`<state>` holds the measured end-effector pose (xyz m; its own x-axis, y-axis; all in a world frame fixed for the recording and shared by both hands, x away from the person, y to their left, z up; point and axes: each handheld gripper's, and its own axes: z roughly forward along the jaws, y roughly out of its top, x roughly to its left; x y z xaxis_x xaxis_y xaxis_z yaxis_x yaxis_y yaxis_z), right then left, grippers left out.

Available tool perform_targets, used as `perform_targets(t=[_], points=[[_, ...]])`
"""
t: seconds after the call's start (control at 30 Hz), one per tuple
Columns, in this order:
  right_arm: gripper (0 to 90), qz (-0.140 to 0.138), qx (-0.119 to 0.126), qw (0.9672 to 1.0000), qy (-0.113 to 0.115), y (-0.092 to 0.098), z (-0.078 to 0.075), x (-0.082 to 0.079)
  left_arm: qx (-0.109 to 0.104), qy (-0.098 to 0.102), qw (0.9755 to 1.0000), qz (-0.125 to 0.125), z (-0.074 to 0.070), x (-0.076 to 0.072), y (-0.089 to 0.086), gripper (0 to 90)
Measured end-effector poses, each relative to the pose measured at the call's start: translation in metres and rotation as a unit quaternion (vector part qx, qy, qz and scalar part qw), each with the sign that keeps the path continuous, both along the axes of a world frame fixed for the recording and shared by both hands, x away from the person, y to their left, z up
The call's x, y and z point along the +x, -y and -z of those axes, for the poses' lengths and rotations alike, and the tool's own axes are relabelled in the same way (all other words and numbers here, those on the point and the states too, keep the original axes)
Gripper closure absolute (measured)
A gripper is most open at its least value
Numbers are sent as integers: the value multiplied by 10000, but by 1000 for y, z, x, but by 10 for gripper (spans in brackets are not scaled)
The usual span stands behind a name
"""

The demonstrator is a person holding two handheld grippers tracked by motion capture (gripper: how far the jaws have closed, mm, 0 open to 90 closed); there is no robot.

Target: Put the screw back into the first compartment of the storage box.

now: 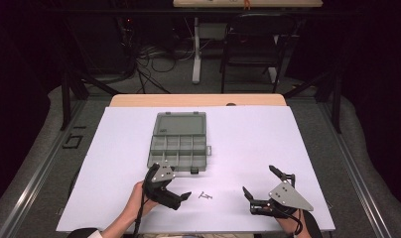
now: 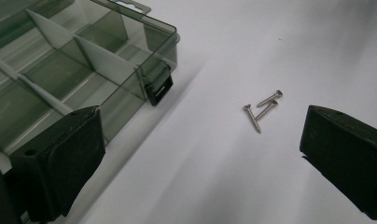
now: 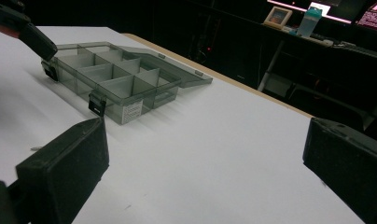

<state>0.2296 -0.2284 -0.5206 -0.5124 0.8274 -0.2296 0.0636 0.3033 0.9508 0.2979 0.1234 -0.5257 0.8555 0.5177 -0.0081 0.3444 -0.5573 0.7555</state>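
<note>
Just three small silver screws [image 2: 261, 108], crossed, beside open left claw [image 2: 196, 154]

Table [image 1: 114, 163] is carrying a white sheet that is covering nearly all of its top; a strip of bare wood is showing along the far edge. Lying directly on the sheet: a smoky clear compartment box [image 1: 178, 148] with its lid folded open flat behind it, sitting just ahead of the left gripper [image 1: 171, 188], close beside its left jaw. Three small screws [image 2: 261, 108] are lying loose in a crossed cluster, just ahead of the left gripper's parted jaws and between it and the right gripper [image 1: 258, 185], nearer the left.
</note>
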Motion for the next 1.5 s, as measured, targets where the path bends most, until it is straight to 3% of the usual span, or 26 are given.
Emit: perform_targets(t=[0.07,0.4,0.63,0.8,0.83,1.0,1.3,1.5], points=[[0,-5,3,10000,-3,0,0,0,110,-152,9998,59,1,2,5,3],[0,-25,3,10000,-3,0,0,0,372,-263,9987,220,-12,9,24,9],[0,-48,-4,10000,-17,0,0,0,708,-353,9961,392,-18,14,40,0],[0,-63,-19,10000,-16,0,0,0,997,-514,9924,496,-18,17,49,0],[0,-77,-25,10000,-36,0,0,0,1117,-569,9907,527,-18,18,52,21],[0,-58,-45,10000,-11,0,1,0,1309,-633,9877,575,-16,20,57,81],[0,-65,-86,9999,13,-1,1,0,1546,-840,9812,792,-14,22,65,279],[0,-68,-85,9999,7,-1,1,0,1724,-997,9748,1009,-9,22,73,420]])
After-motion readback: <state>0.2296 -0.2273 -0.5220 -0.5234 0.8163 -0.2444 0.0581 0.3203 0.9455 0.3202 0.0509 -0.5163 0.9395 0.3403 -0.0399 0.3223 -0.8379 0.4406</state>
